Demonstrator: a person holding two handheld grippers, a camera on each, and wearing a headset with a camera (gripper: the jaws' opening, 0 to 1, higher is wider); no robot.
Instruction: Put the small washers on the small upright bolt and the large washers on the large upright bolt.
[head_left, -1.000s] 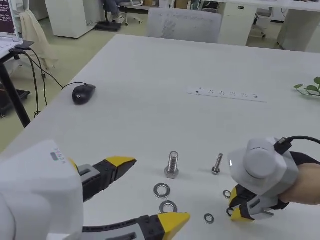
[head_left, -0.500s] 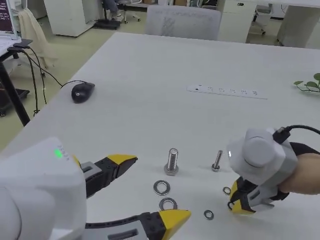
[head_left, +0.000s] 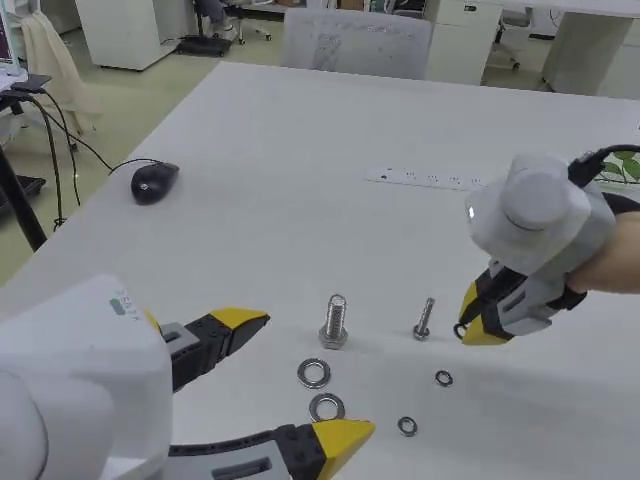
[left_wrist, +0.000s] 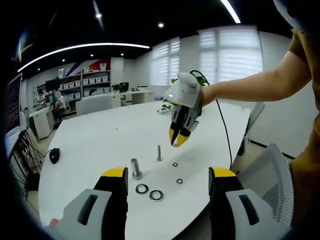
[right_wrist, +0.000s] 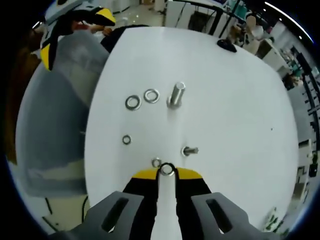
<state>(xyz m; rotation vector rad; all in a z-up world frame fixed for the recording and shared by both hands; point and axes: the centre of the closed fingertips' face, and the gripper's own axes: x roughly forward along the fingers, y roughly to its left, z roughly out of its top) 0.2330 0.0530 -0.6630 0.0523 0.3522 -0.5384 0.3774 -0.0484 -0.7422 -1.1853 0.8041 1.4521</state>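
Observation:
My right gripper (head_left: 468, 328) hovers just right of the small upright bolt (head_left: 424, 318), shut on a small washer (right_wrist: 166, 170) pinched at its tips. Two more small washers (head_left: 443, 378) (head_left: 406, 426) lie flat on the table below it. The large upright bolt (head_left: 335, 320) stands to the left, with two large washers (head_left: 313, 373) (head_left: 326, 407) lying in front of it. My left gripper (head_left: 292, 378) is open at the near left, its jaws spread around the large washers but above them. In the left gripper view, the right gripper (left_wrist: 178, 137) hangs above the small bolt (left_wrist: 159, 152).
The white table (head_left: 300, 180) carries a black mouse (head_left: 153, 181) at the far left and a white power strip (head_left: 425, 181) behind the bolts. A plant leaf (head_left: 625, 165) shows at the right edge. Chairs and desks stand beyond the table.
My right gripper has risen off the table with a small washer and moved up beside the small bolt. The left gripper has stayed in place.

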